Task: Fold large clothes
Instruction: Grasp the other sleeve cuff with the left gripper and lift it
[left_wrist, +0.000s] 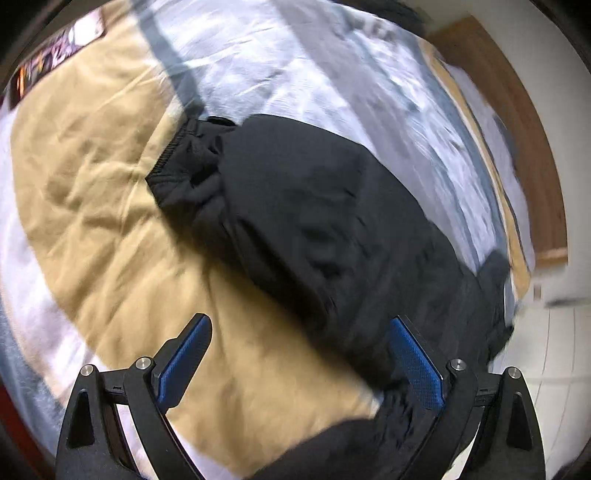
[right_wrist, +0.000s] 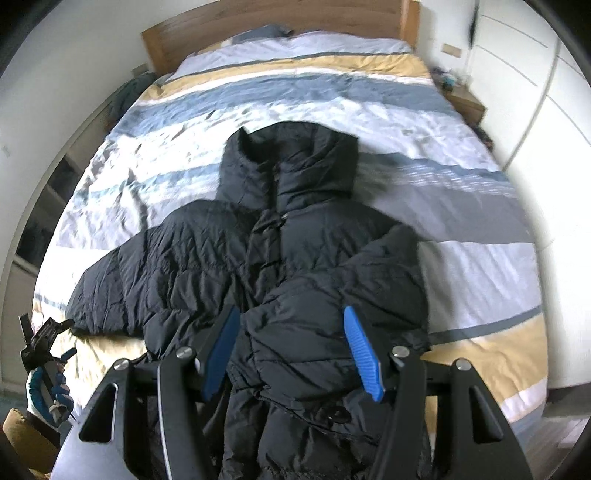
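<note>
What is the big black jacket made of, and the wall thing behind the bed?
The jacket looks like a smooth, slightly shiny synthetic shell, likely nylon, with soft filling: it puffs up in stitched, crinkly sections. The headboard looks like matte wood: warm brown with faint grain, though blur leaves that open.

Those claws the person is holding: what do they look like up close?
Each claw is a black plastic frame with two fingers lined with bright blue ribbed pads and joined by round silver bolts. The left claw matches the right claw. At the right view's edge, the gloved hand wears white, blue and teal.
</note>
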